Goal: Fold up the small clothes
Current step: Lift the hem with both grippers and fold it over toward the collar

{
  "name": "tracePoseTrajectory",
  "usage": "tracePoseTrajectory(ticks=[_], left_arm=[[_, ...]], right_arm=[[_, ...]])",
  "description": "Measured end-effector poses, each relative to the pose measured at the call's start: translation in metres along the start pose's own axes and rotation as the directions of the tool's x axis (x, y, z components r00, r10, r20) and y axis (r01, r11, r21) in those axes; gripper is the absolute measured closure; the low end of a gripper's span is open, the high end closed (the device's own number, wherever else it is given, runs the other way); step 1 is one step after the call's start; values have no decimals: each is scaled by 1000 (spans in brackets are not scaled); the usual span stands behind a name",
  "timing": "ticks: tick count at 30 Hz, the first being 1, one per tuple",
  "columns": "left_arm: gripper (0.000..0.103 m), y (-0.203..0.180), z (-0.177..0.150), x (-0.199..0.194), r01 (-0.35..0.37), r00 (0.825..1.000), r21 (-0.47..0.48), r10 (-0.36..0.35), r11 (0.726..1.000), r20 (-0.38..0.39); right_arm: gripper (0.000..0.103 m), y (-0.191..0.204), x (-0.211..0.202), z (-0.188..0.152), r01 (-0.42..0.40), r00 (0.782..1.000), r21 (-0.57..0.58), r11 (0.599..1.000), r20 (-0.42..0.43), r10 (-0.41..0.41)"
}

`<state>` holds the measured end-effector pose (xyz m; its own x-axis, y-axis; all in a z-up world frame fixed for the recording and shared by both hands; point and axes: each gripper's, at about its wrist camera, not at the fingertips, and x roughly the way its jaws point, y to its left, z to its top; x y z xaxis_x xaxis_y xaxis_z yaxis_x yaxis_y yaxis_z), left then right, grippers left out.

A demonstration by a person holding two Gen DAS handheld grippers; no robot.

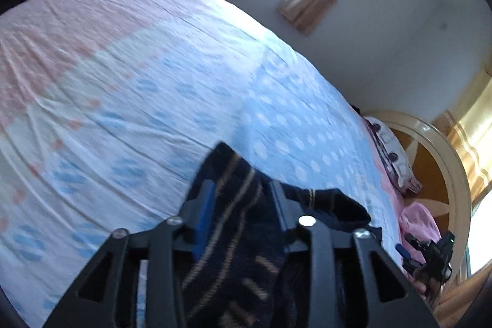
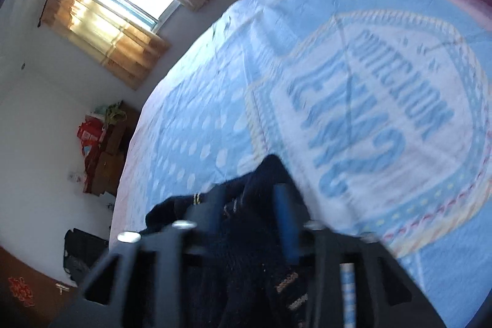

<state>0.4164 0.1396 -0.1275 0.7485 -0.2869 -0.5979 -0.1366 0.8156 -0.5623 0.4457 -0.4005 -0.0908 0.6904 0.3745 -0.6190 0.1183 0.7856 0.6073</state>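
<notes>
Both grippers, left and right, stand spread around the fuzzy, gold-striped navy garment.

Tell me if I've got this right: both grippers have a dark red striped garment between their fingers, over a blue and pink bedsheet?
Not quite. The garment is dark navy with tan stripes, not red; the left wrist view shows it best. The rest holds: it lies between the fingers of the left gripper and the right gripper, over the blue and pink bedsheet.
</notes>
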Motion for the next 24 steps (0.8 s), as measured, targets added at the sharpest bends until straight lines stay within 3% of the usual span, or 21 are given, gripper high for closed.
tracePoseTrajectory(ticks=[5,9,12,14,16,19,20,22,23,24], left_arm=[[60,-18,-16,-6,-57,997,194,67,979,-48],[58,-44,-25,-1,-74,993,352,103,933,-64],[43,-60,-26,10,-50,991,414,97,909,-94],[40,-69,-27,27,-46,981,472,128,880,-143],[40,-72,-28,46,-90,969,515,195,853,-154],[41,-63,-24,68,-93,954,485,217,869,-205],[42,-61,-23,70,-86,954,471,209,878,-215],[56,-59,-22,73,-52,957,447,172,893,-232],[85,-60,-24,74,-17,958,447,143,894,-249],[93,-61,-25,73,-3,959,454,132,891,-252]], right_arm=[[53,11,-9,-20,47,999,-170,984,-18,-51],[53,16,-6,-32,101,993,-285,953,-26,-113],[53,16,1,-30,92,993,-288,953,-48,-110],[53,19,7,-30,93,991,-316,944,-58,-117],[53,25,17,-30,100,988,-349,932,-79,-135],[53,29,32,-30,125,980,-385,915,-97,-175],[53,29,38,-31,127,977,-395,910,-107,-183],[53,31,49,-34,136,971,-420,897,-123,-205],[57,32,54,-36,144,967,-438,887,-128,-220],[64,34,59,-39,159,961,-461,873,-129,-243]])
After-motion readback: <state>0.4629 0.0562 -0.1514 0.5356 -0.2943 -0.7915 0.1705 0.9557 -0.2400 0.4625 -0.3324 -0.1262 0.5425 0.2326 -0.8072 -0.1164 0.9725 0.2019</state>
